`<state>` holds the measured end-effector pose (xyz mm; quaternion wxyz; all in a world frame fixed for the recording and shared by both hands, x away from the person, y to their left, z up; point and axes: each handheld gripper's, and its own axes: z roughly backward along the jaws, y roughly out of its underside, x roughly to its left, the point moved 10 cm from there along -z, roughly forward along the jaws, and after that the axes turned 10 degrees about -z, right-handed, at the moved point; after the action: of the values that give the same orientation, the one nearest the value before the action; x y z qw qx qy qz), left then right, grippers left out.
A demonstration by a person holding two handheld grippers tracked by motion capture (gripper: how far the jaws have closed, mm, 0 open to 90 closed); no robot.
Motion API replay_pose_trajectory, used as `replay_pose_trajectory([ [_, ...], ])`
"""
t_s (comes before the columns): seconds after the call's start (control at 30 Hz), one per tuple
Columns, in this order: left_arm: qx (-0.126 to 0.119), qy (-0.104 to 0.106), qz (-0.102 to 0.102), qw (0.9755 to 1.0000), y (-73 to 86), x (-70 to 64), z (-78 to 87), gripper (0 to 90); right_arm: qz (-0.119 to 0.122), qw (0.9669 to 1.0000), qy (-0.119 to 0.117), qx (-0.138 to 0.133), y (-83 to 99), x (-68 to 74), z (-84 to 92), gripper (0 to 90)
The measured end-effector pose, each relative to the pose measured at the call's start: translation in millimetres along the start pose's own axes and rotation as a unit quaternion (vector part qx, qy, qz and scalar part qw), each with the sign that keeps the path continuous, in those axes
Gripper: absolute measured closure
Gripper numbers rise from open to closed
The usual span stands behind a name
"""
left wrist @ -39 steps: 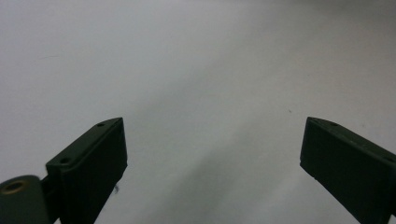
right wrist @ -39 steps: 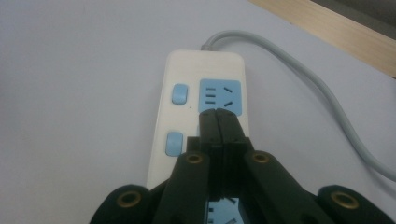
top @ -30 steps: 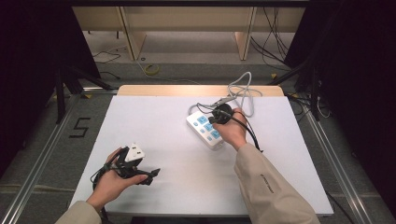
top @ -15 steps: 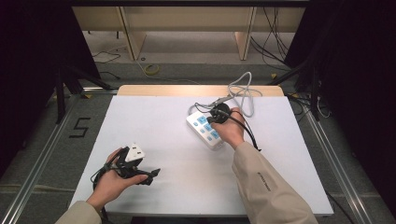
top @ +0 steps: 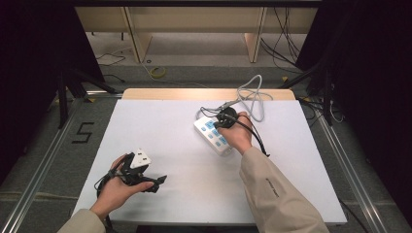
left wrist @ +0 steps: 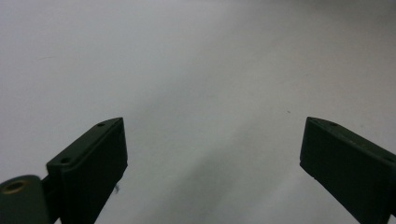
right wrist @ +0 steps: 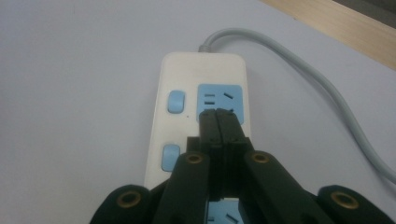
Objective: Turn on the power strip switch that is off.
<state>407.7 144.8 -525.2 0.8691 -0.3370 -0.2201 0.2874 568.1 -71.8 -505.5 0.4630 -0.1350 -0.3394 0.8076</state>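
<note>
Compared with a second ago, almost nothing has changed: the right gripper (top: 224,118) stays over the white power strip (top: 212,135), which lies right of centre in the high view. Its jaws are closed together, with the tips at the blue socket (right wrist: 221,100) and nothing between them. The left gripper (top: 145,175) remains at the lower left with its jaws wide open over bare table (left wrist: 196,70), so I judge the work on the strip is paused or only beginning.

Lab-type recording bay is indicated: white table (top: 170,121) flanked by black curtains (top: 29,58), floor cables (top: 286,48), taped numeral (top: 82,132).
</note>
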Motion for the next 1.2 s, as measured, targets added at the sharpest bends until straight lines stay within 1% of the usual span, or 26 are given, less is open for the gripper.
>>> replay_pose_trajectory([
  [0.83, -0.001, 0.001, 0.0, 1.0, -0.3, -0.2, 0.2, 7.4, 0.005, 1.0, -0.002, 0.007, -8.4, 7.5, -8.5, 90.0],
  [0.9, -0.001, 0.001, 0.0, 1.0, -0.3, -0.2, 0.2, 7.5, 0.008, 0.9999, -0.002, 0.006, -9.2, 7.8, -9.7, 90.0],
  [1.2, -0.002, 0.001, 0.0, 1.0, -0.6, -0.3, 0.2, 7.5, 0.007, 0.9999, -0.004, 0.014, -10.8, 11.6, -14.9, 90.0],
])
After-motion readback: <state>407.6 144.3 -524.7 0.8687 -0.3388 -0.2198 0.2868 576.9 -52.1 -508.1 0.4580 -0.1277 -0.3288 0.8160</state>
